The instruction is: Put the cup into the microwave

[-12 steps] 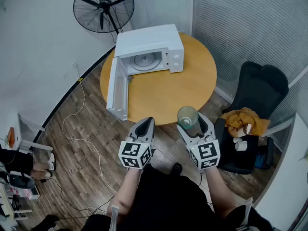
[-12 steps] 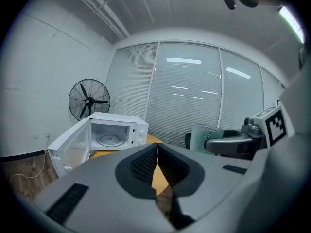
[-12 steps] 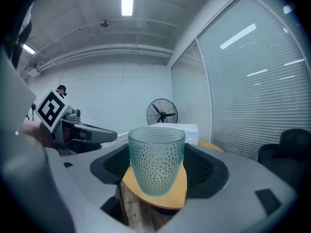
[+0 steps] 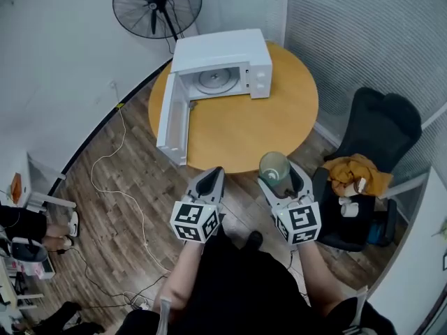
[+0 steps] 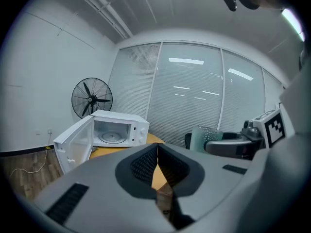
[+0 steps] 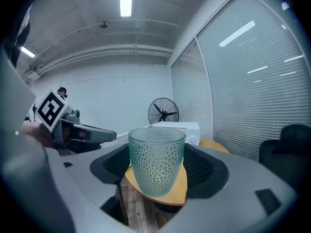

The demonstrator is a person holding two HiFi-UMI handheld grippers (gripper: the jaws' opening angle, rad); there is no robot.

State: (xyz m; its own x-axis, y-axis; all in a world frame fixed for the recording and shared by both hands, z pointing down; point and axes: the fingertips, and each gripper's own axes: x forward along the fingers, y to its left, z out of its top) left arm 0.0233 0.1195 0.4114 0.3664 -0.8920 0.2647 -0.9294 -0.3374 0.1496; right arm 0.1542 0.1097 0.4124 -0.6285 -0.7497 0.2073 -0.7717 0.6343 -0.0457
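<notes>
A green dimpled glass cup [image 4: 274, 165] stands upright between the jaws of my right gripper [image 4: 279, 174], which is shut on it, just off the near edge of the round wooden table [image 4: 244, 131]. In the right gripper view the cup [image 6: 156, 161] fills the gap between the pads. My left gripper [image 4: 212, 176] hangs beside it on the left, shut and empty, its jaw tips meeting [image 5: 157, 152]. The white microwave [image 4: 222, 63] stands at the table's far side with its door [image 4: 172, 121] swung wide open and the turntable showing inside.
A black standing fan [image 4: 156, 4] stands behind the microwave by the wall. A black chair [image 4: 374, 135] with an orange cloth [image 4: 351, 173] sits at the right. A white cable [image 4: 115, 183] trails over the wooden floor on the left.
The head view has shifted slightly, so the microwave and table sit a little higher in the picture. Both grippers and the cup keep their places.
</notes>
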